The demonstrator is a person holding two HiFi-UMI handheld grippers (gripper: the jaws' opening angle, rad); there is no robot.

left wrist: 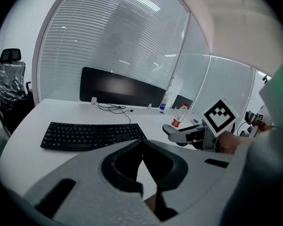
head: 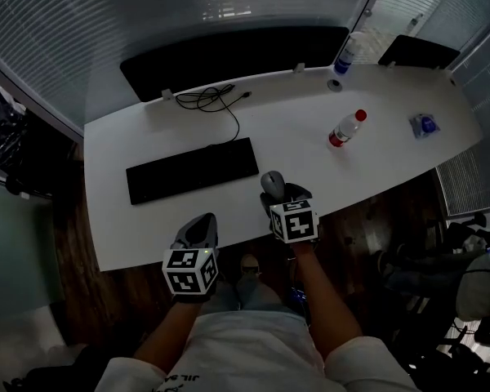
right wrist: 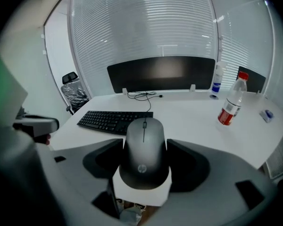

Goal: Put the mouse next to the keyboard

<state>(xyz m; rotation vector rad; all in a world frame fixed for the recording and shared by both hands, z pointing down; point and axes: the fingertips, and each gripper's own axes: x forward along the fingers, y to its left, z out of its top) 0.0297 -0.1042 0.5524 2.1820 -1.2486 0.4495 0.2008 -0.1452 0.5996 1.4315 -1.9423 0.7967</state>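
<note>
R gripper (right wrist: 145, 149) clamps mouse (head: 272, 184) nr keyboard (head: 192, 171); L gripper (left wrist: 141, 143) closed

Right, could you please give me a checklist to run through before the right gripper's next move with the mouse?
1. Grip: the right gripper is closed on the sides of the dark grey mouse: ok.
2. Bare white desk right of the black keyboard: ok.
3. Clear red-labelled bottle stands well apart: ok.
4. Left gripper shut, empty, clear of the mouse: ok.
5. Mouse resting on the desk or lifted: cannot tell.
</note>
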